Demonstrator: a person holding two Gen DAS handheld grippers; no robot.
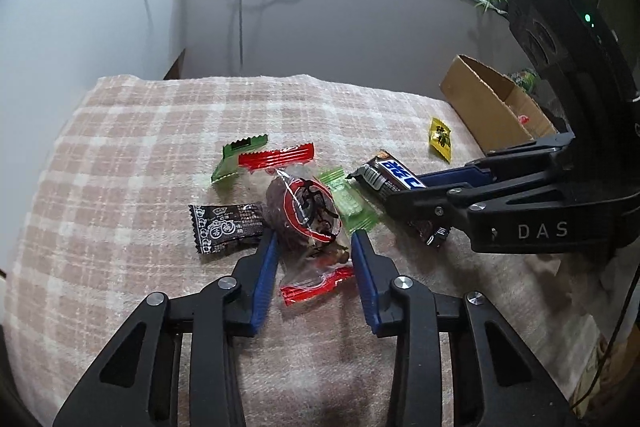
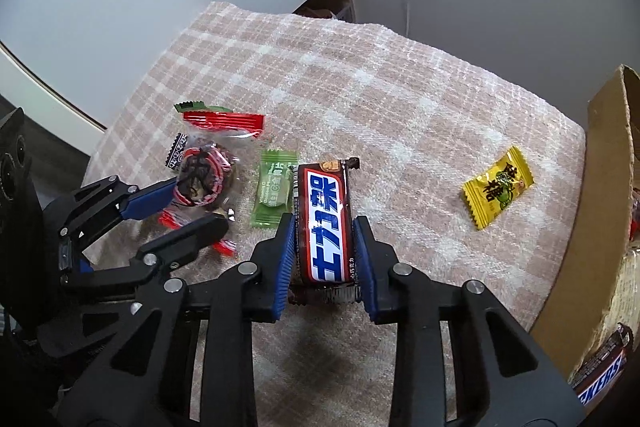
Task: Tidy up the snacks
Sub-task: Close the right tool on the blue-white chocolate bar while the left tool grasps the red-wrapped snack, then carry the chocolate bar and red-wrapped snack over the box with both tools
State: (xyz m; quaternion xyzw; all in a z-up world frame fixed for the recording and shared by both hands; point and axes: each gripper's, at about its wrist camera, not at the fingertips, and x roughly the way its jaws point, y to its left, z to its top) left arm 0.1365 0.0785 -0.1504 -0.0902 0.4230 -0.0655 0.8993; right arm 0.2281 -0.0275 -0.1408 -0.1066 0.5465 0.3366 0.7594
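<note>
Plaid cloth [image 2: 360, 75] underlies all; my right gripper [image 2: 324, 227] clamps the chocolate bar [image 2: 326, 223]; beside that bar, my left gripper [image 1: 314, 247], narrowed, straddles the clear-wrapped snack [image 1: 306, 213], contact unclear.

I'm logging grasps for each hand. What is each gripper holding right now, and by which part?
The right gripper clamps the chocolate bar across its long sides, near its close end. The left gripper straddles the clear-wrapped snack; whether its pads press cannot be told.
</note>
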